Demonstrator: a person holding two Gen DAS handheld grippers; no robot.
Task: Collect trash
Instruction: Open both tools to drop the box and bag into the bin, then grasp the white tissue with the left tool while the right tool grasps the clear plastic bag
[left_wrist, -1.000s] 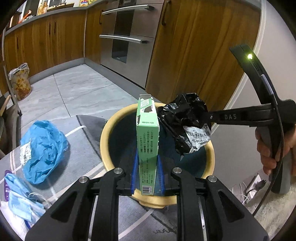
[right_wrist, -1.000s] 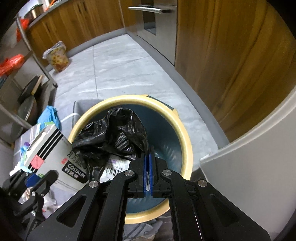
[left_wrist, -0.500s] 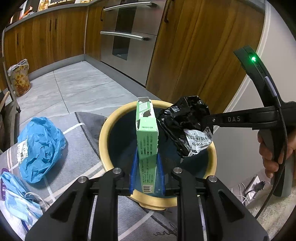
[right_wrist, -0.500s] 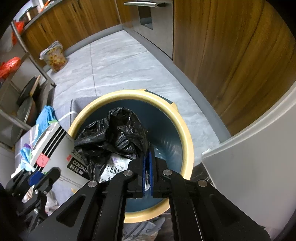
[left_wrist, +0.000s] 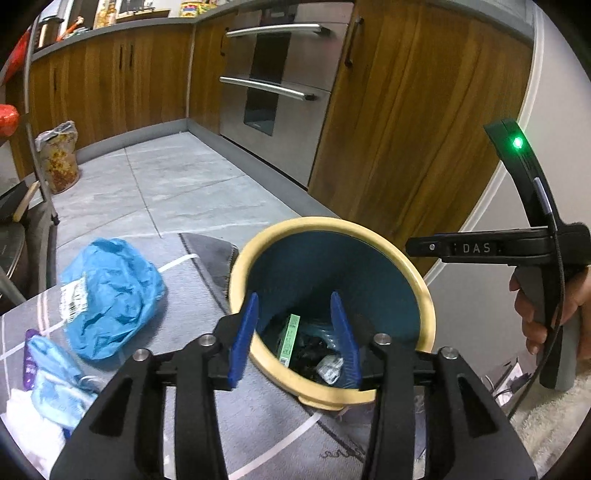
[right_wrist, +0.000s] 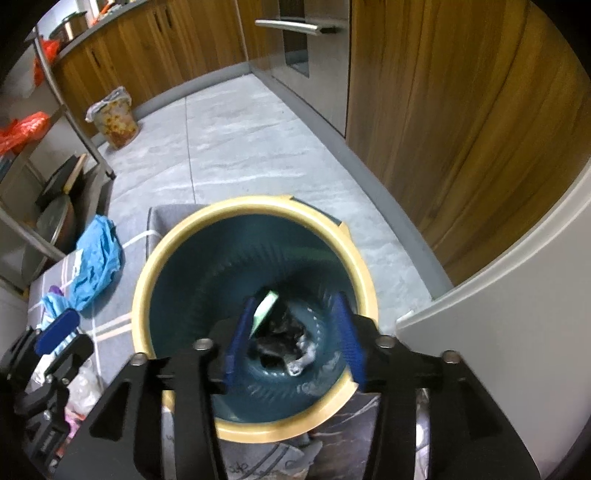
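Bin: the trash bin (left_wrist: 421, 295), cream rim and teal inside, stands on the grey mat (left_wrist: 207, 291) at 6 o'clock in both wrist views, directly under the fingers, so anything let go lands inside.
Left gripper: the left gripper (left_wrist: 293, 336) hangs over the near rim with its blue pads (left_wrist: 242, 338) spread wide and nothing between them.
Right gripper: the right gripper (right_wrist: 293, 336) is likewise wide open and empty above the bin mouth; from the left view its body comes in at 3 o'clock, level with the rim.
Trash in bin: the green carton (left_wrist: 290, 341) leans on end against the inner wall at about 9 o'clock of the bin floor, with the crumpled black bag (right_wrist: 275, 339) lying beside it, a white printed label showing on its near side.
Trash outside: a crumpled blue bag (left_wrist: 110, 295) with a white label lies on the mat at 9 o'clock of the bin, well apart from it; more light blue plastic (left_wrist: 55, 369) sits nearer at 8 o'clock.
Judgement: both pieces appear delivered, and the blue bag looks like the likeliest next pick; being soft and loose, it should pinch easily at a fold.
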